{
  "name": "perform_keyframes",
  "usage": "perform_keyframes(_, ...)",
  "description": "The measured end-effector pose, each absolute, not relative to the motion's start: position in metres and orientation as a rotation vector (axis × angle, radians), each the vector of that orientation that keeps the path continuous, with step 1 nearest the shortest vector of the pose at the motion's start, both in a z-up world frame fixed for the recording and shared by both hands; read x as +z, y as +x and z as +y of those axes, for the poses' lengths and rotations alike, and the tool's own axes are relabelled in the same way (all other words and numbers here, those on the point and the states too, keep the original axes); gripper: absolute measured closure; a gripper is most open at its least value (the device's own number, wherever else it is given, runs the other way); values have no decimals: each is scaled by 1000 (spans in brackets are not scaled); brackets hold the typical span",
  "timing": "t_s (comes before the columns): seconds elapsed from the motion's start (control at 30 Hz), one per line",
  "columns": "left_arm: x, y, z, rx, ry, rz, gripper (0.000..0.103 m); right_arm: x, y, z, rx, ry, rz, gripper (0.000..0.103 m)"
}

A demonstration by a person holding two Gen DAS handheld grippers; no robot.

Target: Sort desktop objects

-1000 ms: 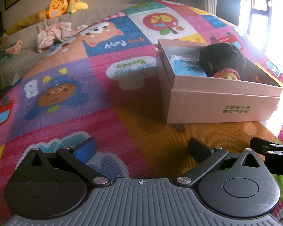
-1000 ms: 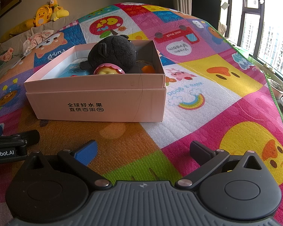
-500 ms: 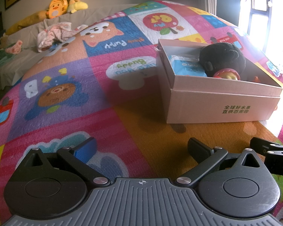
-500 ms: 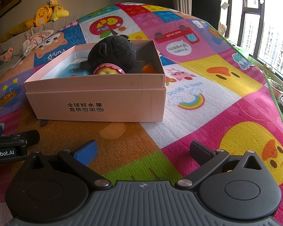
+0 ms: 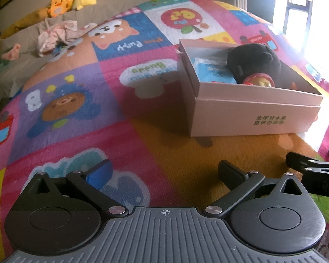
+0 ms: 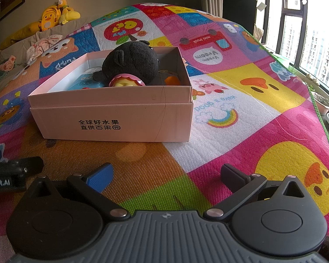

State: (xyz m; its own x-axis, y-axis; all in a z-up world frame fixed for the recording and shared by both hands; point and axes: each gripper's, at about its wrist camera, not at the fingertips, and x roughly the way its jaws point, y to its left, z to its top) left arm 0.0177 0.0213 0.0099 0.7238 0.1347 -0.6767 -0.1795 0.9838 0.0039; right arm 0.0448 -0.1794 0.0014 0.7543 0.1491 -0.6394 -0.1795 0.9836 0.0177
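Note:
A pale pink cardboard box (image 6: 111,120) (image 5: 252,118) sits on the patterned play mat. Inside it lie a black plush toy (image 6: 131,63) (image 5: 252,59), a pink-rimmed yellow toy (image 6: 126,82) (image 5: 260,81), a light blue packet (image 5: 212,71) (image 6: 85,81) and something orange (image 6: 172,80). My left gripper (image 5: 164,173) hovers open over the mat, short of the box and to its left, with nothing between its fingers. My right gripper (image 6: 166,175) is open and empty too, in front of the box's near right corner. Each gripper shows at the edge of the other's view.
The colourful play mat (image 6: 241,100) spreads all round the box. Yellow plush toys (image 5: 65,4) and crumpled cloth (image 5: 57,32) lie on a grey sofa at the back left. Windows (image 6: 307,26) and small plant pots (image 6: 322,103) line the right side.

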Motion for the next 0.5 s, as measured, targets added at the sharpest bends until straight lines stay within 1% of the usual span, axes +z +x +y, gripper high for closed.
perform_keyframes(0.5,9,14,22,169,-69,728,0,1,45,-180,179,-46,693,0)
